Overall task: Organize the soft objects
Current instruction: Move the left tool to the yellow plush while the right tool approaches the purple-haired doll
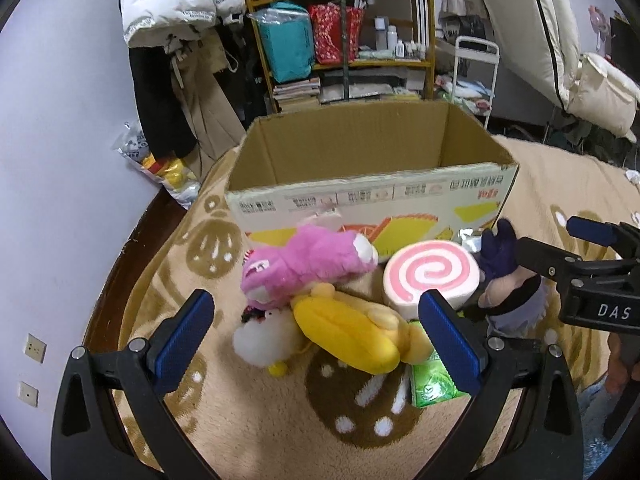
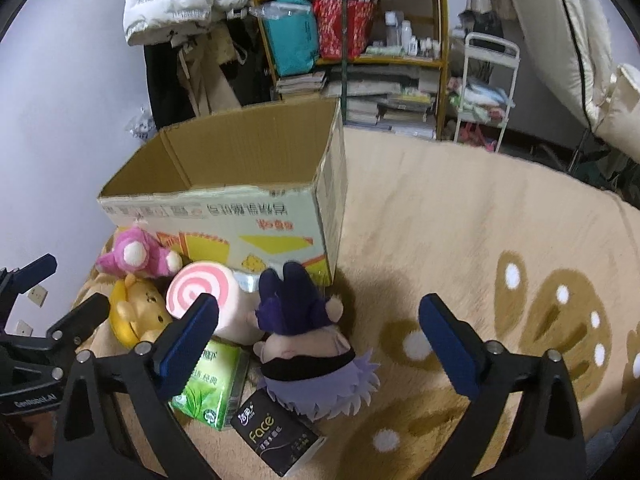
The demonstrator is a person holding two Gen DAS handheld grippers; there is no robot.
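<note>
An open cardboard box (image 1: 372,152) stands on a beige blanket (image 1: 280,420); its inside bottom is hidden. In front of it lie a pink plush (image 1: 308,264), a yellow plush (image 1: 352,332), a white pompom (image 1: 264,338), a pink swirl cushion (image 1: 432,276), a purple-haired doll (image 1: 508,292) and a green tissue pack (image 1: 434,384). My left gripper (image 1: 316,344) is open above the yellow plush. My right gripper (image 2: 320,348) is open over the doll (image 2: 308,344). A black tissue pack (image 2: 276,436) lies beside the green pack (image 2: 212,392). The box (image 2: 224,184) also shows in the right wrist view.
A shelf unit (image 1: 344,32) with bags and books stands behind the box. Coats (image 1: 176,60) hang at the left by the wall. A white trolley (image 2: 484,92) and bedding (image 2: 592,60) are at the right. The blanket (image 2: 500,240) stretches right of the box.
</note>
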